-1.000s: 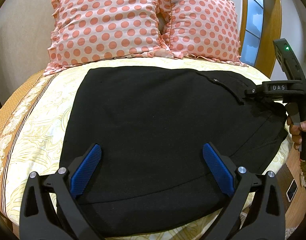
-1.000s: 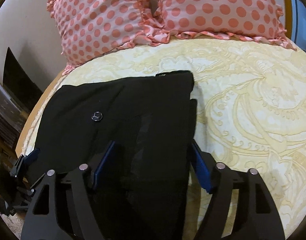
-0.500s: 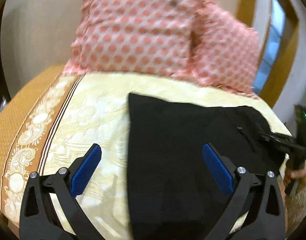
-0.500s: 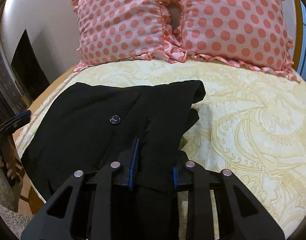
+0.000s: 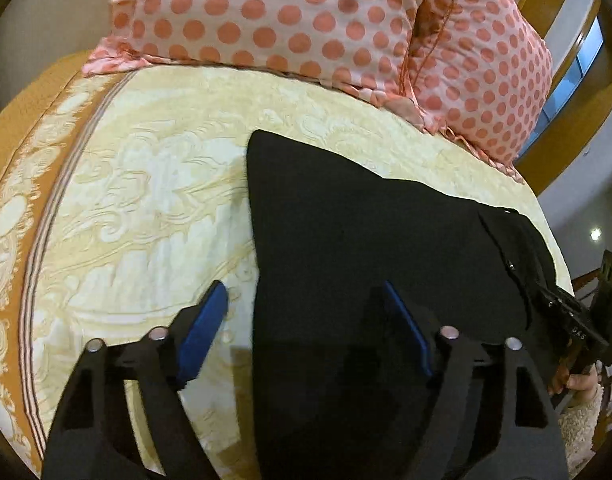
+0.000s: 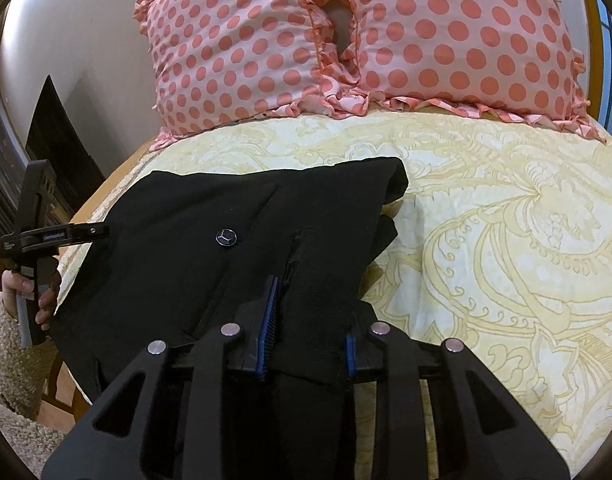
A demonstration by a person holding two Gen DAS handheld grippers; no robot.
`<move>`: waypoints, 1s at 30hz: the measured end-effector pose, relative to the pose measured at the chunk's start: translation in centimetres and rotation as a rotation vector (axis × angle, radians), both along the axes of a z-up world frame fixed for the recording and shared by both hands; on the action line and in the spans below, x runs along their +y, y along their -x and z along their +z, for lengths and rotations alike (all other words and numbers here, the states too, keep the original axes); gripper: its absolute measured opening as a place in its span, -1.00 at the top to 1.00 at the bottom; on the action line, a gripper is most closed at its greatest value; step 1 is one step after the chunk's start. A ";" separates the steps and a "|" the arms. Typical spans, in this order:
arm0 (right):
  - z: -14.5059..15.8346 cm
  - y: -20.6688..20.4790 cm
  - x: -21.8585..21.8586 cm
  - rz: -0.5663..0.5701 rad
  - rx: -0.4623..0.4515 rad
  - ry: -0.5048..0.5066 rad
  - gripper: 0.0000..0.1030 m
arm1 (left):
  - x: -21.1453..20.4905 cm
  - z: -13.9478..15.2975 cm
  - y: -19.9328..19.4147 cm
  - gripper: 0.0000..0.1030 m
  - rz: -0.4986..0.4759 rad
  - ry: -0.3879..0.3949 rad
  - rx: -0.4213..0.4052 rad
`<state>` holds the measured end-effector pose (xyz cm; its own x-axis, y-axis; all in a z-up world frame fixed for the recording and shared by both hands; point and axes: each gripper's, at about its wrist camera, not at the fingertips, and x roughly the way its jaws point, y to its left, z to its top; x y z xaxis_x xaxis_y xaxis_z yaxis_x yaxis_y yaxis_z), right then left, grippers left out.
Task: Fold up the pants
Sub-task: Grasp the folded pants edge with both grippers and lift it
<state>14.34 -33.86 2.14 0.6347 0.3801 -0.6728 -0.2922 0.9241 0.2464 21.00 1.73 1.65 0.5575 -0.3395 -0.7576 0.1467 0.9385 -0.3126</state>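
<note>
The black pants (image 5: 365,240) lie folded on the bed. In the right wrist view they (image 6: 210,248) show a round button (image 6: 226,237) near the waist. My left gripper (image 5: 306,332) is open, its blue pads straddling the pants' left edge near the bed's front. My right gripper (image 6: 309,320) is shut on a bunched fold of the pants at the waist end. It also shows in the left wrist view (image 5: 573,328) at the far right, and the left gripper shows in the right wrist view (image 6: 94,231) at the far left.
Two pink polka-dot pillows (image 5: 290,20) (image 6: 445,40) lean at the head of the bed. The cream patterned bedspread (image 6: 505,240) has an orange border (image 5: 22,128) on the left. A wooden frame and window (image 5: 565,60) stand at right.
My left gripper has swung left from over the pants' middle to their left edge and narrowed somewhat. My right gripper has closed on the waist fabric.
</note>
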 end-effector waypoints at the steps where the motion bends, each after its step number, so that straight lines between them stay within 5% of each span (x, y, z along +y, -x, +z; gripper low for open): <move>1: 0.0 -0.1 -0.1 0.000 0.004 -0.003 0.41 | -0.1 0.1 -0.3 -0.38 -0.006 -0.003 0.002; 7: -0.8 -1.2 -0.7 -0.027 0.056 -0.034 0.09 | -0.5 0.1 -1.0 0.03 -0.028 0.001 0.032; 9: -0.9 -1.1 -0.7 -0.017 0.049 -0.043 0.24 | -0.8 0.5 -0.8 0.63 -0.021 -0.016 0.011; 11: -0.5 -0.7 -0.4 0.004 0.025 -0.026 0.42 | -1.2 1.1 -0.3 0.87 -0.039 -0.039 -0.022; 15: 0.9 -0.2 0.0 0.011 -0.012 -0.018 0.55 | -2.2 2.2 0.4 0.91 -0.043 -0.105 -0.079; 20: 2.5 -0.9 0.4 0.028 -0.043 -0.006 0.58 | -1.9 4.3 0.1 0.91 -0.044 -0.079 -0.107; 30: 6.5 -8.9 0.8 -0.013 -0.137 0.022 0.61 | -3.6 8.1 -6.5 0.91 -0.019 -0.180 -0.218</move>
